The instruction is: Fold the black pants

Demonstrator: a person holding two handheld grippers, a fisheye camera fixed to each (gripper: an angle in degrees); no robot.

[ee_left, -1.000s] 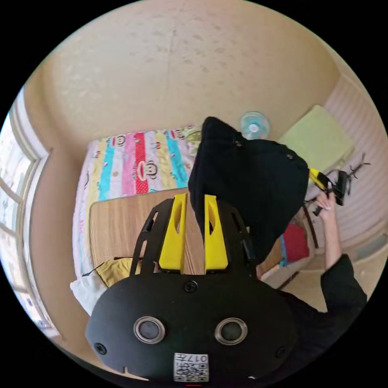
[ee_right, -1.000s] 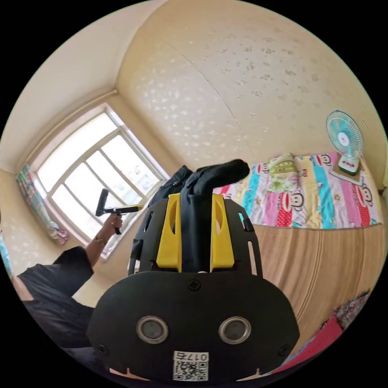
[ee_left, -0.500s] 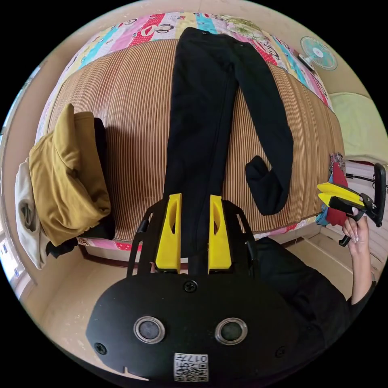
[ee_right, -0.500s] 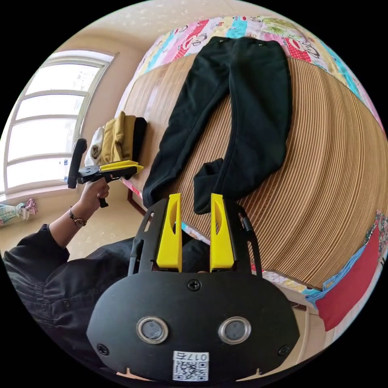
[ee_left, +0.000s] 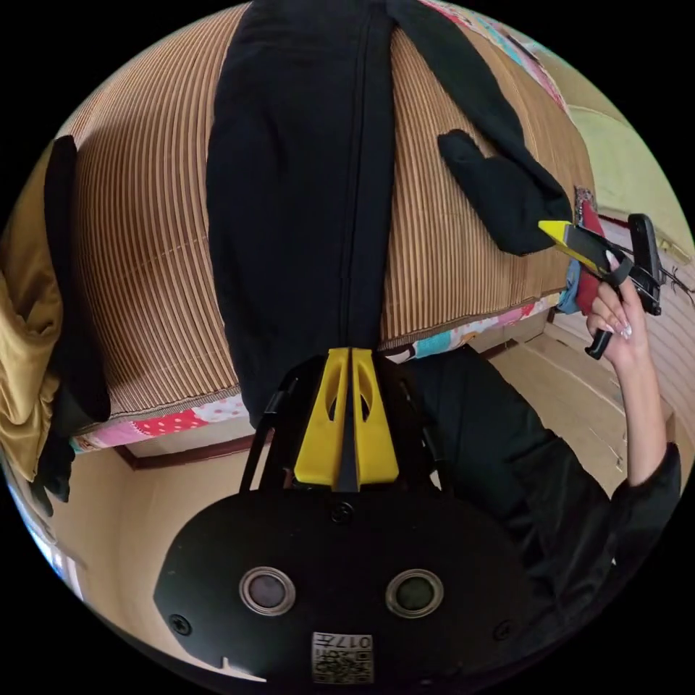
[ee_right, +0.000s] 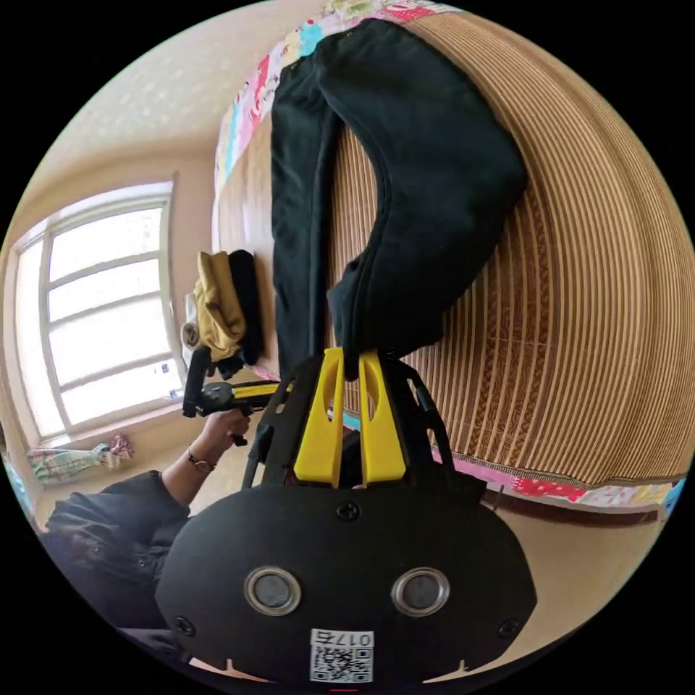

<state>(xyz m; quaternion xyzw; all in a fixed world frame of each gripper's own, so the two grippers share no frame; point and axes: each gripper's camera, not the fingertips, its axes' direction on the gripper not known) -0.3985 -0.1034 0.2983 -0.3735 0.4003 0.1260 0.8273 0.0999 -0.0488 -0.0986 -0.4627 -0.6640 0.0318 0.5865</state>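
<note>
Striped bamboo matting (ee_left: 152, 217) covers the bed, and on it our black pants (ee_left: 304, 181) lie lengthwise, waist at the far end, hems at the near edge by us.

From the left gripper view, our left gripper (ee_left: 350, 355) sits at the near edge of the mat with its yellow jaws pressed together on the hem of the straight leg; a thin strip of dark cloth shows between them. That leg runs directly away from us. Off to the side, our right gripper (ee_left: 554, 229) touches the folded-over end of the other leg, held by a hand (ee_left: 615, 318). A mustard garment (ee_left: 25, 340) is heaped at the mat's opposite side, and a patterned sheet (ee_left: 181, 420) peeks out below the mat.

From the right gripper view, our right gripper (ee_right: 351, 358) has its jaws a little apart with the curled leg's hem between them; we cannot tell whether both jaws press on it. This leg bows outward in a curve, while the other runs straight. Beyond, the left gripper (ee_right: 279, 391) and its hand (ee_right: 224, 427) show, then the mustard pile (ee_right: 217, 304), then a window (ee_right: 101, 318).

Each gripper carries a code sticker with characters too small for us to read.
</note>
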